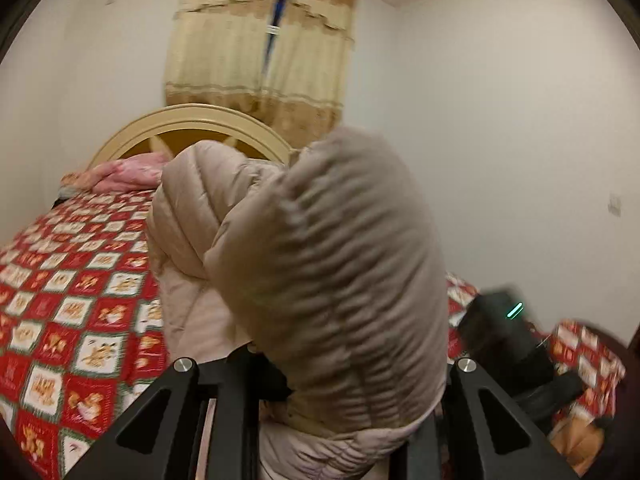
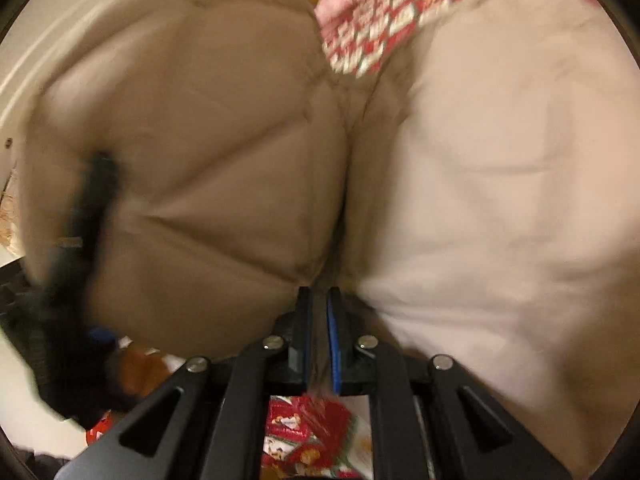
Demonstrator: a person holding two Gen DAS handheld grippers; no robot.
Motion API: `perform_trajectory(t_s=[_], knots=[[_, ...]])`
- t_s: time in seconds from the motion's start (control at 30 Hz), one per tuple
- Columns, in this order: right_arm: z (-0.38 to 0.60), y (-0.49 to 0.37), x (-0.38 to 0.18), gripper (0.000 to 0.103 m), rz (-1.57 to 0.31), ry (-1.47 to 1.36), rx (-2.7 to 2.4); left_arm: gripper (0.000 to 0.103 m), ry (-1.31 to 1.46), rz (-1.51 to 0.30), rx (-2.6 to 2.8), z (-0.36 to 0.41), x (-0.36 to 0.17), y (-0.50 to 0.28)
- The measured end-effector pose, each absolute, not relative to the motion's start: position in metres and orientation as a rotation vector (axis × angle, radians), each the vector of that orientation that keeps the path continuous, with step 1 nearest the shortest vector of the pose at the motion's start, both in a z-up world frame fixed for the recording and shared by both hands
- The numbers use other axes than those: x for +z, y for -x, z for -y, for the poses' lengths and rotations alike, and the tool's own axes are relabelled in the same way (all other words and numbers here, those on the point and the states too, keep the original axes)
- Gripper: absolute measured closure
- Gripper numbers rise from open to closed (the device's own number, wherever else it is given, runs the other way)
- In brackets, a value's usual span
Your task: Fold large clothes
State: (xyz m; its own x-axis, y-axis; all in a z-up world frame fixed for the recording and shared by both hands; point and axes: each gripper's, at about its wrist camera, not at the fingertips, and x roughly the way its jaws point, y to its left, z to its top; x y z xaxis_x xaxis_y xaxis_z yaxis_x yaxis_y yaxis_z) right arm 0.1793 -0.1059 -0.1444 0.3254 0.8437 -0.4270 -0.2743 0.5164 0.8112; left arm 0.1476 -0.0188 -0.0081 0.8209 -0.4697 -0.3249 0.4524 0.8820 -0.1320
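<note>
A beige quilted puffer jacket (image 1: 332,248) with a paler pinkish lining over a bedspread (image 1: 68,292) checked in red and white squares with orange motifs; a pink pillow (image 1: 124,174); a cream headboard (image 1: 192,120); tan-and-cream curtains (image 1: 260,48); white walls (image 1: 500,120); blue pads (image 2: 333,344) on black grippers.

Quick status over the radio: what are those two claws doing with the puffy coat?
Right gripper shut on coat fold. Left gripper buried in coat, grip not visible. Coat lifted off the quilt. Nothing seen in the way.
</note>
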Motion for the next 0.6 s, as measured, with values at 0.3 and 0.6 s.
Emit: perform_trajectory(t_s=[0.3,0.6], knots=[[0.26,-0.124,-0.138,0.089,-0.758,-0.777,0.464,0.08,-0.391,-0.33,-0.531,0.119,-0.06,-0.121],[0.296,-0.13,-0.101,0.016,-0.615,-0.816,0.428,0.077,-0.608,-0.299,-0.548,0.156,-0.106,-0.105]])
